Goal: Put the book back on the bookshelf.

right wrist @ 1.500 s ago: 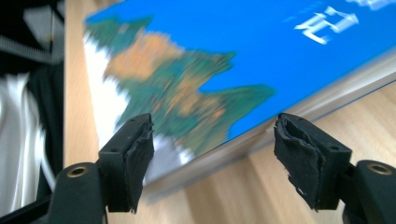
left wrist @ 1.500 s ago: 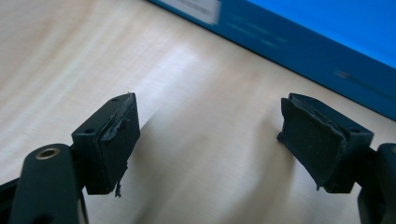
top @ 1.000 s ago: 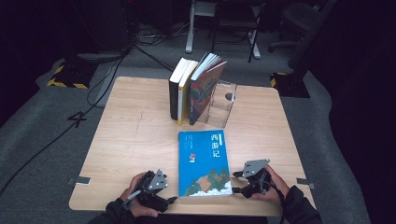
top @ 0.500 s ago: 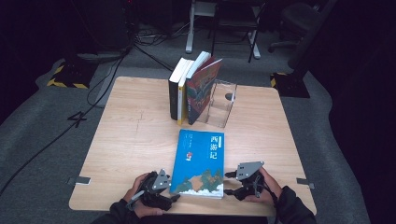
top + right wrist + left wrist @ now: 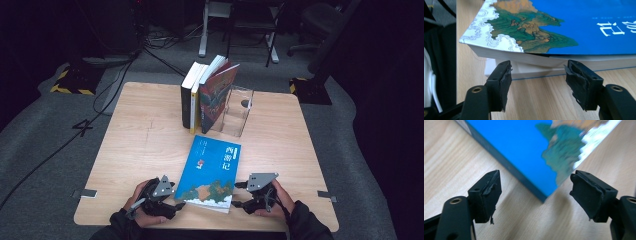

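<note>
Two grippers, one item in hand. Item: blue book [image 5: 214,172], lying flat on the wooden table [image 5: 145,145], nearer the person than the row of standing books [image 5: 207,95] and clear bookend [image 5: 237,111]. Left gripper [image 5: 176,204]: jaws wide apart, holding nothing, aimed at the book's near spine corner. Right gripper [image 5: 239,195]: jaws wide apart, empty, facing the page edge. Step, by judgement: approach before lifting. Next move likely calls for closing on both edges.

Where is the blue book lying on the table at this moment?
In the high view the blue book lies flat near the table's front edge, between the left gripper and the right gripper, in front of the standing books.
</note>
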